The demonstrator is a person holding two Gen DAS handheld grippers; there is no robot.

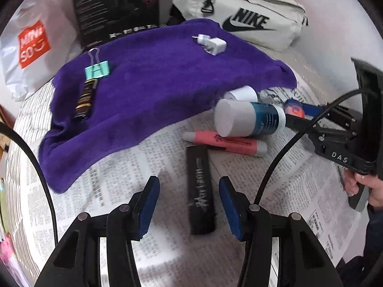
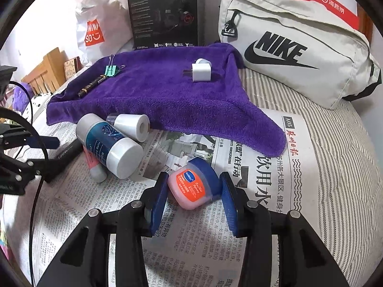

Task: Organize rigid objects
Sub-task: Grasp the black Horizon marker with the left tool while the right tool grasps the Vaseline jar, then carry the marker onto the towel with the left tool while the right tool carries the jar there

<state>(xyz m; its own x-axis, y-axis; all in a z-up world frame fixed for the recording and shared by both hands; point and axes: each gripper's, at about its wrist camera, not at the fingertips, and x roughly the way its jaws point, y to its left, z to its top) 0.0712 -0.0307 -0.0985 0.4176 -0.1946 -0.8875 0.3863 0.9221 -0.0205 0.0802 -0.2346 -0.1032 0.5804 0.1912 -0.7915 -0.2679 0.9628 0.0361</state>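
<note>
A purple towel (image 1: 148,91) (image 2: 167,95) carries a teal binder clip (image 1: 97,70) (image 2: 110,70), a black-gold pen (image 1: 83,100) (image 2: 92,86) and a white charger plug (image 1: 214,44) (image 2: 201,70). On the newspaper lie a black marker case (image 1: 200,191), a pink tube (image 1: 227,143), a blue-white bottle (image 1: 249,119) (image 2: 107,143) and a white roll (image 2: 131,125). My left gripper (image 1: 189,205) is open around the black case. My right gripper (image 2: 194,196) holds a small pink jar with a blue lid (image 2: 194,184) between its pads.
A grey Nike bag (image 2: 294,47) (image 1: 241,12), a black box (image 2: 165,16) and a white Miniso bag (image 1: 31,45) stand behind the towel. Newspaper (image 2: 251,167) covers a striped bed surface (image 2: 335,155). The right gripper's body (image 1: 342,138) shows in the left wrist view.
</note>
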